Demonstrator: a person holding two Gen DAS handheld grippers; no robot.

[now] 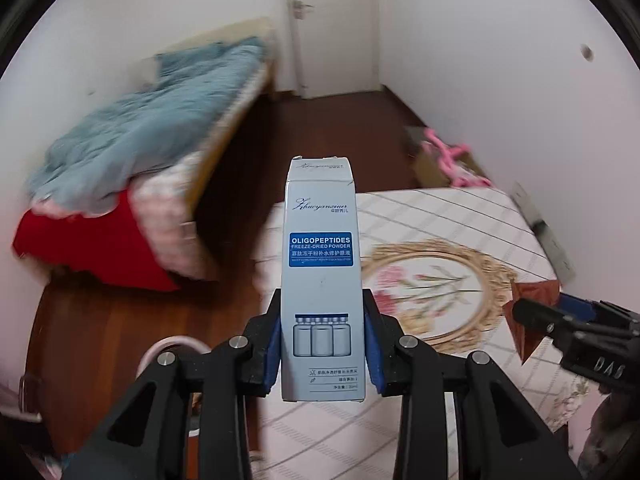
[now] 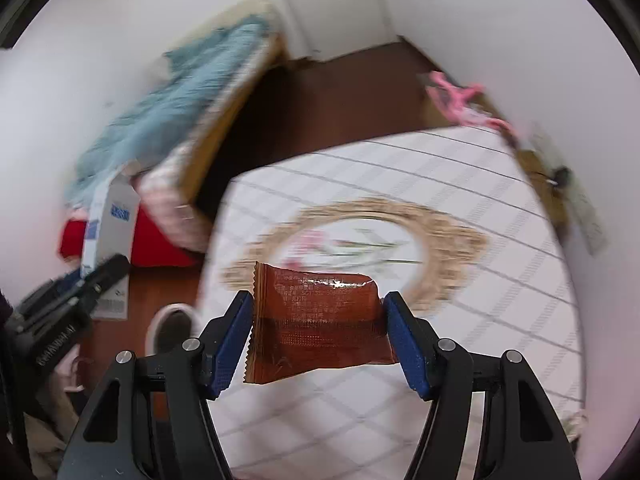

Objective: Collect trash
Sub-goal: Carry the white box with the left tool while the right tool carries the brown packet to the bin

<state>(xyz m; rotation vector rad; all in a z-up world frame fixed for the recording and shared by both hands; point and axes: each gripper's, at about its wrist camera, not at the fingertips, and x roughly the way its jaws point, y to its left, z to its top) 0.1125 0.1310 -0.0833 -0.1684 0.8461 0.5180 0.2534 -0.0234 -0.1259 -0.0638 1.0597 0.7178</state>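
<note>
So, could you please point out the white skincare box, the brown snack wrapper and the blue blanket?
white skincare box (image 1: 321, 256): left wrist view, blue label on its front.
brown snack wrapper (image 2: 320, 320): right wrist view, centre of its printed face.
blue blanket (image 1: 152, 120): left wrist view, its middle folds.

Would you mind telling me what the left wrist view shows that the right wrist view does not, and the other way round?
Only the left wrist view shows the door handle and the printed front of the white box, clamped upright in the left gripper. Only the right wrist view shows the right gripper closed on the brown wrapper, with a white shoe on the floor. Both show the bed with the blue blanket, the floral tablecloth and pink hangers.
</note>
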